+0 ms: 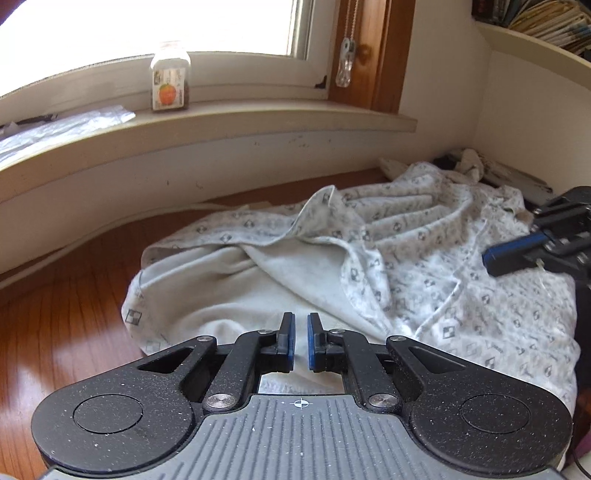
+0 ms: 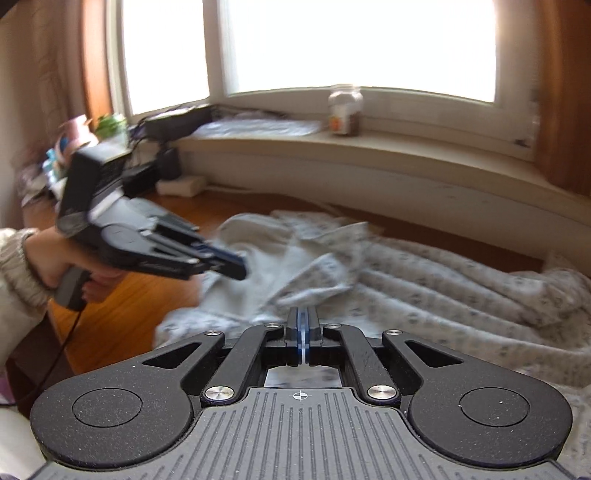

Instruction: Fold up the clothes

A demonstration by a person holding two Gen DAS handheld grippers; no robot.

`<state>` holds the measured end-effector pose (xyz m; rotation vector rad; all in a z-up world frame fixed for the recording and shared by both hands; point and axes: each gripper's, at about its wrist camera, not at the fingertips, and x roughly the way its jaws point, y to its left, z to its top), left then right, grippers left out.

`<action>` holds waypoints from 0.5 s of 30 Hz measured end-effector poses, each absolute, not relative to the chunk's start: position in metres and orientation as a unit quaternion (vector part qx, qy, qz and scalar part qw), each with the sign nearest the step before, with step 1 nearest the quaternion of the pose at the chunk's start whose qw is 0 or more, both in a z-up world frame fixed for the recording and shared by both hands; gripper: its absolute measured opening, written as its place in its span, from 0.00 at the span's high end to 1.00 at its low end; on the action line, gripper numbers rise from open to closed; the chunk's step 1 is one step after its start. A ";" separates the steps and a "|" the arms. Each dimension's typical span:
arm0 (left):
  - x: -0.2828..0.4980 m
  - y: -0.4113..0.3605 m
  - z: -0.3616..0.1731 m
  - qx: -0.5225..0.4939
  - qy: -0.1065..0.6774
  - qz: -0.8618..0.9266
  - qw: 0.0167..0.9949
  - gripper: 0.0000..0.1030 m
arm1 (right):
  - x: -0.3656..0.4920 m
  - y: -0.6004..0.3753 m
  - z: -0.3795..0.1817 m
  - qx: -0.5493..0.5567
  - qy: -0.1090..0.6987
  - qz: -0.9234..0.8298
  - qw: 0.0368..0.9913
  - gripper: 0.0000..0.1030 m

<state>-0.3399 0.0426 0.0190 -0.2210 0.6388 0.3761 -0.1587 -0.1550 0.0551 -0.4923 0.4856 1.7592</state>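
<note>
From the left wrist, the left gripper point(image 1: 300, 338) hovers above the near edge of the crumpled patterned garment point(image 1: 369, 258) on the wooden table point(image 1: 74, 314), jaws nearly together, holding nothing. The jar point(image 1: 170, 81) stands on the sill behind the garment.

From the right wrist, the right gripper point(image 2: 303, 332) has its jaws pressed together empty over the garment's near side, likely before taking an edge.

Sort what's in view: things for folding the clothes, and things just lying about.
For the job: patterned garment, left gripper, right gripper.

Lying about: jar on the windowsill, plastic sheet, books, blind cord, electronics.
</note>
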 end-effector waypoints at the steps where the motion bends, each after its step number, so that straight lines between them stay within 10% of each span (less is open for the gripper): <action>1: -0.340 0.045 0.017 -0.110 0.314 0.184 0.925 0.93 | -0.171 -0.154 0.054 -0.220 0.205 0.761 0.575 0.94; 5: -0.339 0.053 0.011 -0.117 0.320 0.185 0.922 0.93 | -0.215 -0.150 0.044 -0.247 0.205 0.786 0.529 0.73; 15: -0.343 0.064 0.009 -0.130 0.310 0.182 0.924 0.98 | -0.257 -0.145 0.035 -0.304 0.180 0.786 0.507 0.73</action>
